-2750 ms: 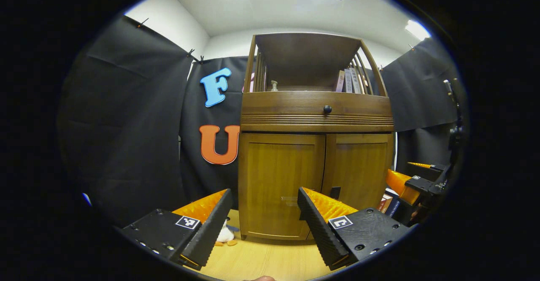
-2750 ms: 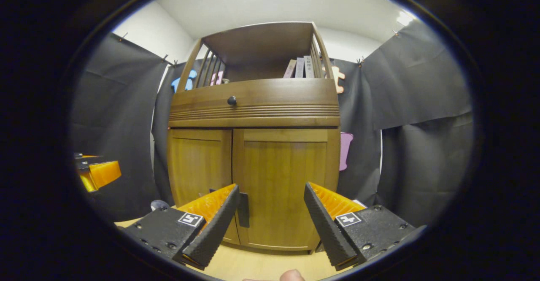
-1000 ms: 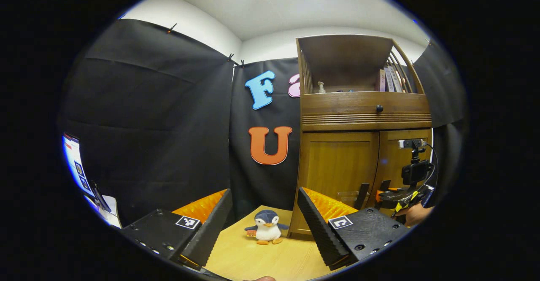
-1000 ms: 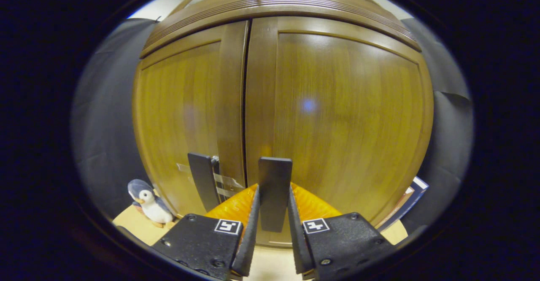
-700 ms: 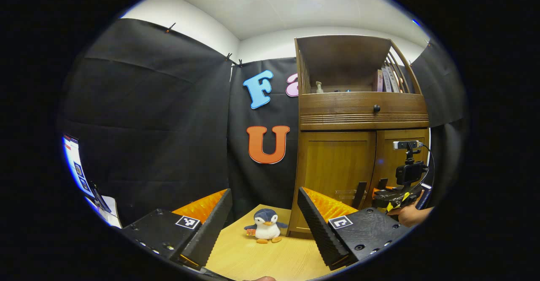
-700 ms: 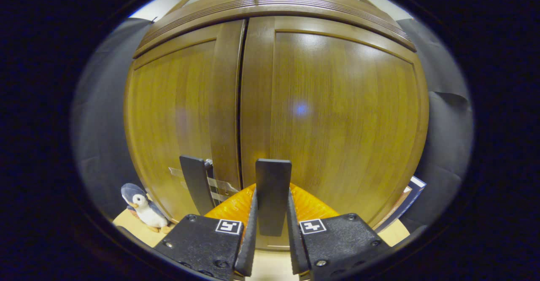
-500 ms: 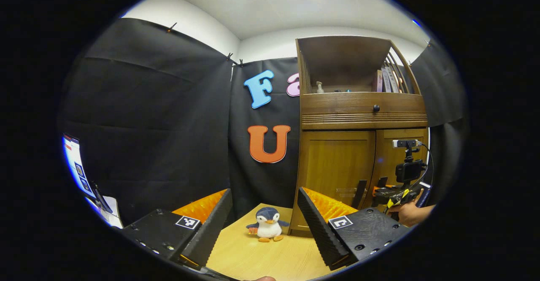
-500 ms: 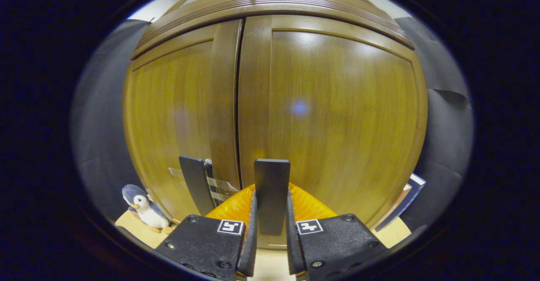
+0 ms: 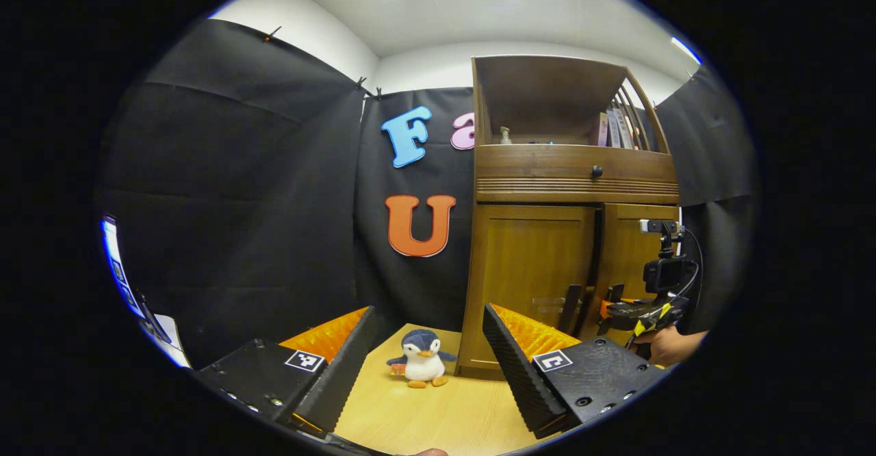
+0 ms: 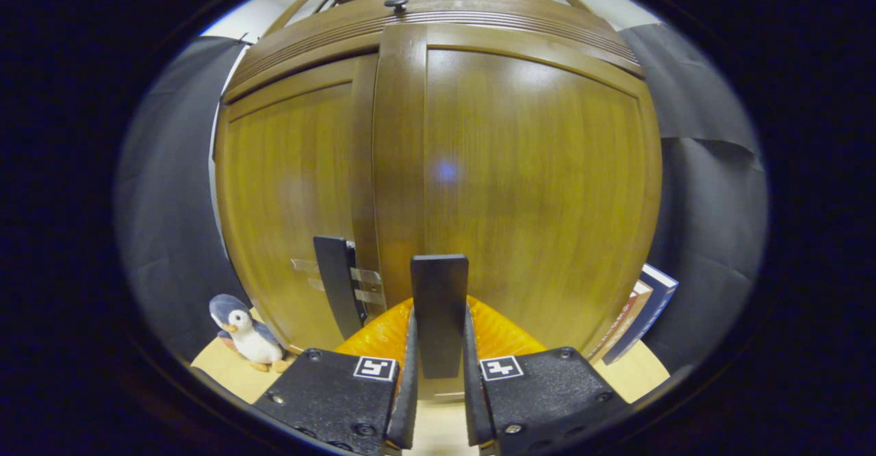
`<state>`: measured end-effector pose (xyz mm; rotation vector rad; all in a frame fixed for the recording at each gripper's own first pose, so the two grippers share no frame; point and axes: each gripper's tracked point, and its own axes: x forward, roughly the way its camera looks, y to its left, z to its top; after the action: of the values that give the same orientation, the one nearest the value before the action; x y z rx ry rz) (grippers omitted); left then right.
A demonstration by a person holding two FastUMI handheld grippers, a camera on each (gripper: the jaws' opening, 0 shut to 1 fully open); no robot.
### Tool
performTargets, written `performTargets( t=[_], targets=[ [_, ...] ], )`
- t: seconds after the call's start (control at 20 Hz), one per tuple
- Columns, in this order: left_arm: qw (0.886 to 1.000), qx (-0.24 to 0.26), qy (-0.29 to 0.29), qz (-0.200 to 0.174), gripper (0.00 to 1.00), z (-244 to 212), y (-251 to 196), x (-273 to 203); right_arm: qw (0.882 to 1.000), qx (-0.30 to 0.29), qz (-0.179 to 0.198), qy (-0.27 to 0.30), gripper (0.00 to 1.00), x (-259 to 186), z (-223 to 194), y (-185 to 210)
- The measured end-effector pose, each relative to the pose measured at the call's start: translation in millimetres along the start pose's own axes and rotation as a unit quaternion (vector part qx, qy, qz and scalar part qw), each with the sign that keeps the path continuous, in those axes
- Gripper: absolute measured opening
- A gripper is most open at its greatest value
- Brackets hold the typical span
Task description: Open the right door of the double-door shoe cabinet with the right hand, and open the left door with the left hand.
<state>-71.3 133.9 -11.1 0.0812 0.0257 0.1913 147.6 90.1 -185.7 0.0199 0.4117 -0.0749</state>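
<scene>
Ahead of you stands the double-door shoe cabinet (image 9: 575, 189), up and to the right of your left gripper's (image 9: 430, 367) jaws. Its right door (image 10: 534, 189) rises directly above and beyond your right gripper (image 10: 438, 401), and its near edge stands slightly proud of the left door (image 10: 287, 203), with a dark gap between the two in the left gripper view. The left door lies flat against the cabinet, up and to the left of your right jaws. Your right gripper's fingers press from both sides on the right door handle (image 10: 439, 312), a dark upright bar that stands between them and rises above their tips. The left door handle (image 10: 333, 281) sits just left of those jaws, untouched. Your left gripper's jaws are spread wide with nothing between them, well short of the cabinet, over the wooden tabletop (image 9: 438, 415). In that view your right hand (image 9: 667, 346) holds the other gripper at the doors, right of your left jaws. A small plush penguin (image 9: 419, 359) stands on the tabletop between and beyond the left jaws, beside the cabinet's left corner. Books (image 10: 640, 319) lean right of the right jaws.
</scene>
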Motion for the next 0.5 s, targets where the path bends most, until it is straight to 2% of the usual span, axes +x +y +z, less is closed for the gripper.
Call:
performTargets(
  t=[0.1, 0.15, 0.2, 0.25, 0.3, 0.45, 0.5],
  targets=[
    [1.000, 0.001, 0.004, -0.017, 0.95, -3.3, -5.7, 1.5, 1.000, 0.000, -0.002, 0.000, 0.32, -10.9, -1.2, -2.5],
    [1.000, 0.001, 0.004, -0.025, 1.00, -4.4, -7.9, 2.6, 1.000, 0.000, -0.003, -0.001, 0.32, -16.5, -3.8, -4.3],
    [0.999, 0.000, 0.005, -0.033, 0.95, -4.5, -11.3, 5.1, 1.000, 0.001, -0.003, -0.001, 0.32, -23.3, -5.9, -5.9],
    [0.999, -0.001, 0.005, -0.041, 1.00, -6.6, -13.1, 5.7, 1.000, 0.003, -0.003, -0.001, 0.32, -29.2, -5.9, -8.2],
    [0.999, -0.002, 0.007, -0.049, 0.95, -8.7, -14.7, 7.1, 1.000, 0.004, -0.004, -0.001, 0.32, -34.8, -7.3, -11.3],
    [0.997, -0.003, 0.009, -0.075, 0.95, -9.8, -22.4, 9.9, 1.000, 0.012, -0.012, -0.001, 0.32, -52.0, -11.5, -18.3],
    [0.997, -0.003, 0.009, -0.082, 1.00, -4.1, -19.0, 5.4, 1.000, 0.013, -0.016, -0.001, 0.33, -59.1, -13.2, -21.8]
  ],
)
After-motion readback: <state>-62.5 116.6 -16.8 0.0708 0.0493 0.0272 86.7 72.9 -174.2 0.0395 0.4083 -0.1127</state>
